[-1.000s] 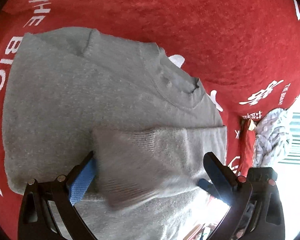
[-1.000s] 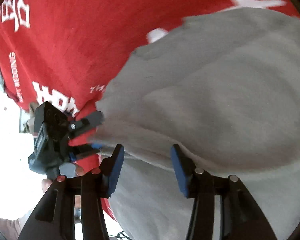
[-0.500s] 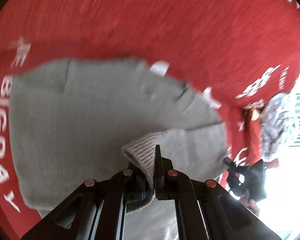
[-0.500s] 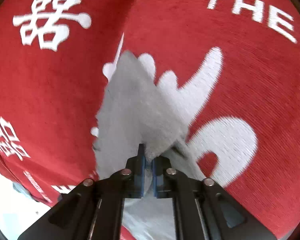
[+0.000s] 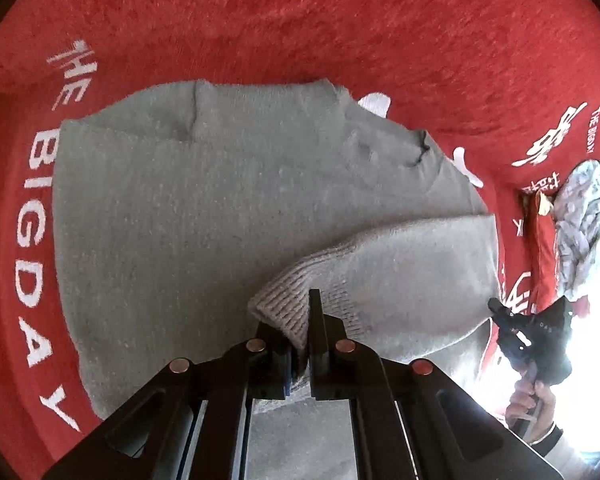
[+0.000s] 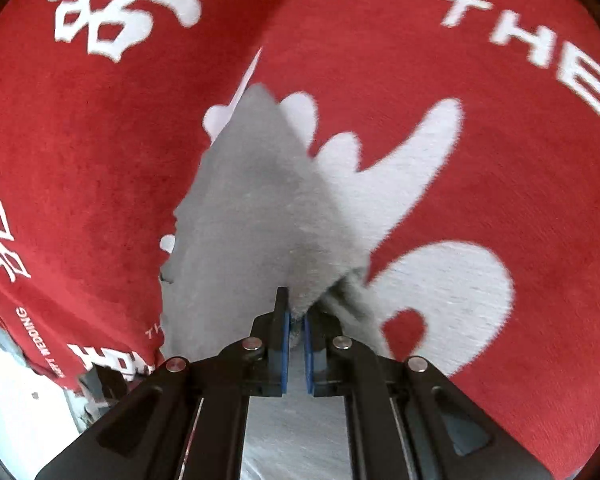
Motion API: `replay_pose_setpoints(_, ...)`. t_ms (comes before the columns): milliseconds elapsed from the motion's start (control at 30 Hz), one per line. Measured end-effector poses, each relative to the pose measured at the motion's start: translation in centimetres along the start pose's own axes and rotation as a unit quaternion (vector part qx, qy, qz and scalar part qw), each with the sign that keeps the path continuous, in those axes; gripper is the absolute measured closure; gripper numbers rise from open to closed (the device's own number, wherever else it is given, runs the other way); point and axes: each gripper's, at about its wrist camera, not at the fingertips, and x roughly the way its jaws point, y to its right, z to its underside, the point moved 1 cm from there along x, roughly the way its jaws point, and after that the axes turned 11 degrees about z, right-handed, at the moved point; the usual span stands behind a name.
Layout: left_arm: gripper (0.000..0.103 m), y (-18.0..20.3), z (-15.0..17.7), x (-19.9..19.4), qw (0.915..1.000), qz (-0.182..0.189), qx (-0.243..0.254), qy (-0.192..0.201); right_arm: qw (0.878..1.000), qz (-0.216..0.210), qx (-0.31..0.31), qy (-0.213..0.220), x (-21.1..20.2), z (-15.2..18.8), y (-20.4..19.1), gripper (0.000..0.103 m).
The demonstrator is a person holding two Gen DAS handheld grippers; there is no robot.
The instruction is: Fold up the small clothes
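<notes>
The left tool [image 5: 300, 344] has its two fingers pressed together, pinching knitted grey fabric. The right tool [image 6: 295, 328] is likewise clamped on grey fabric. A bare hand [image 5: 534, 402] grips the right tool's handle from below.

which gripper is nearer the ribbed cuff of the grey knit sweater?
Left. The left gripper is shut on the ribbed cuff of the grey knit sweater. The right gripper pinches plain grey fabric elsewhere on the garment; no cuff shows there.
</notes>
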Motion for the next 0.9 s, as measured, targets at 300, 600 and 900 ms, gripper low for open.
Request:
replay_pose_setpoints(300,0.096,-0.2,0.1,-4.1,0.9927,-0.117,0.005,0.029,0.997,0.052,-0.029,0.043,-4.2,-1.2,-0.2,0.077)
replay_pose_setpoints(600,0.096,2.2,1.0,-2.4,0.9948,-0.099,0.022,0.008,0.998,0.021,-0.029,-0.042,0.5,-3.1,0.3,0.074)
replay_pose_setpoints(900,0.096,2.6,2.9,-0.7,0.9857,-0.164,0.038,0.009,0.979,0.134,-0.152,-0.007,-0.2,-3.0,-2.1,0.088)
